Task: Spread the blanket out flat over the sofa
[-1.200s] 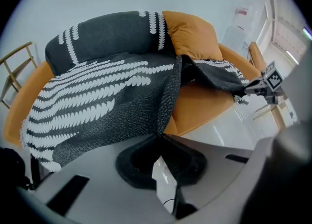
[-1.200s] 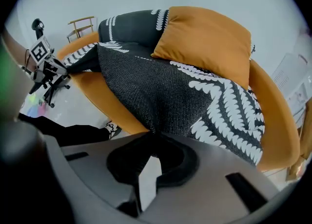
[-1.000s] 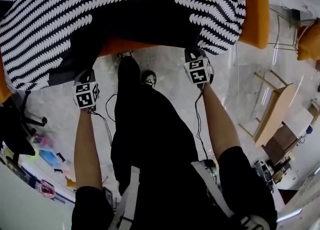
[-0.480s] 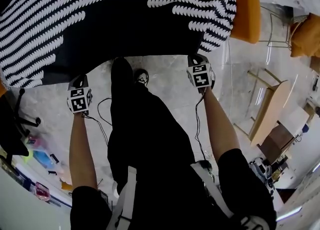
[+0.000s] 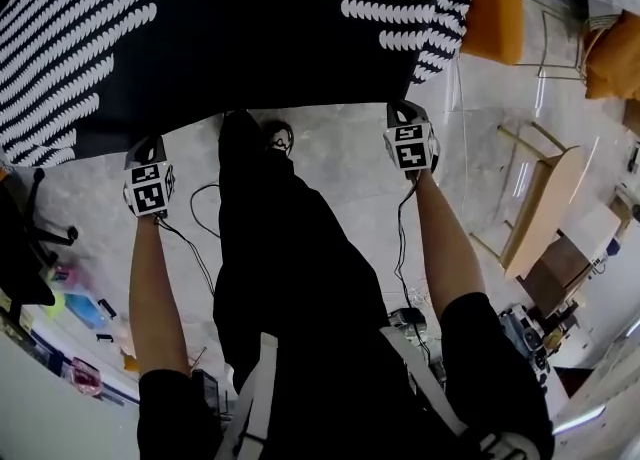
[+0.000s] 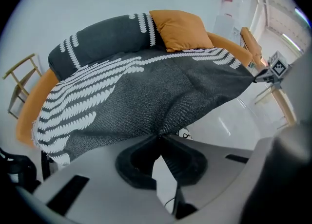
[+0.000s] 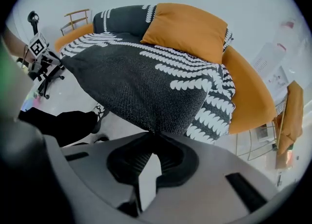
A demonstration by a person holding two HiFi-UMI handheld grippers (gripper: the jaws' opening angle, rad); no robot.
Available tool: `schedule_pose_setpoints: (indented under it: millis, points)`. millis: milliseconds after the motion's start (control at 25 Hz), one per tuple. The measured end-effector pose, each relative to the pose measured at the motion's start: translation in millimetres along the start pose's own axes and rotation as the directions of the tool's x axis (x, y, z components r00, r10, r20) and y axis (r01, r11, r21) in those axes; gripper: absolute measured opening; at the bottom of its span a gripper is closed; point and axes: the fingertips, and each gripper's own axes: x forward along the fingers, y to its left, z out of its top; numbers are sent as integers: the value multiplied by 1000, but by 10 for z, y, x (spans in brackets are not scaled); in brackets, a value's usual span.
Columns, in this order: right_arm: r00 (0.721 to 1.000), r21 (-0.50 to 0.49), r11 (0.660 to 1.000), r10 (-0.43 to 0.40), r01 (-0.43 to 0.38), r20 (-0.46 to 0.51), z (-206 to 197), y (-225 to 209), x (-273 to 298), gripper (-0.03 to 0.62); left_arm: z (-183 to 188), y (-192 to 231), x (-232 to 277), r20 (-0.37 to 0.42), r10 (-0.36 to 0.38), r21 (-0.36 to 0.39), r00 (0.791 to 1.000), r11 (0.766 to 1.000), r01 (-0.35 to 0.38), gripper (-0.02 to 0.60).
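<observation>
A dark grey blanket (image 5: 250, 38) with white leaf-pattern stripes lies over the orange sofa (image 5: 492, 3) and is stretched toward me off its front edge. My left gripper (image 5: 150, 153) is shut on the blanket's near edge at the left; in the left gripper view the cloth (image 6: 146, 96) runs into the closed jaws (image 6: 158, 135). My right gripper (image 5: 405, 113) is shut on the near edge at the right, and the blanket (image 7: 141, 82) bunches into its jaws (image 7: 152, 133). An orange cushion (image 7: 187, 26) rests on the sofa's back part.
The person's legs and a shoe (image 5: 278, 136) stand between the grippers. A black office-chair base (image 5: 40, 233) is at the left, wooden chairs (image 5: 540, 208) at the right, a cable (image 5: 200, 238) on the pale floor. Another orange seat (image 5: 612, 53) sits far right.
Both grippers have drawn the blanket's near edge back from the sofa, the right one further. The orange front edge of the seat is now covered and the cloth hangs taut.
</observation>
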Motion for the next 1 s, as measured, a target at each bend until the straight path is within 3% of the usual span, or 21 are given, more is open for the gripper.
schedule_pose_setpoints:
  millis: [160,440,480,560,600,640,680,1000]
  points:
    - [1000,-12,1000,8,-8,12,-74,-24,14,28,-35,-11,15,-11,9,37,1000,999,-9,35]
    - [1000,52,999,10,-11,12,-63,26,96,34,-109,-9,100,-67,26,-32,997,999,-28,38]
    - [999,88,996,21,-24,34,-20,25,100,66,-103,-35,129,-78,16,-48,997,999,-20,53]
    - [994,169,983,61,-76,89,61,29,110,263,-55,-133,172,-88,-21,-59,996,998,16,128]
    - [991,203,974,78,-99,110,76,27,109,331,-26,-204,180,-88,-45,-56,995,998,40,167]
    - [989,229,967,85,-112,125,78,16,102,336,9,-279,183,-83,-68,-51,994,997,64,241]
    - [988,247,963,81,-112,133,74,-9,91,336,53,-347,180,-74,-86,-49,994,995,82,268]
    - [988,349,936,-20,-36,153,118,-315,-60,291,753,-807,259,29,-186,-75,982,979,188,268]
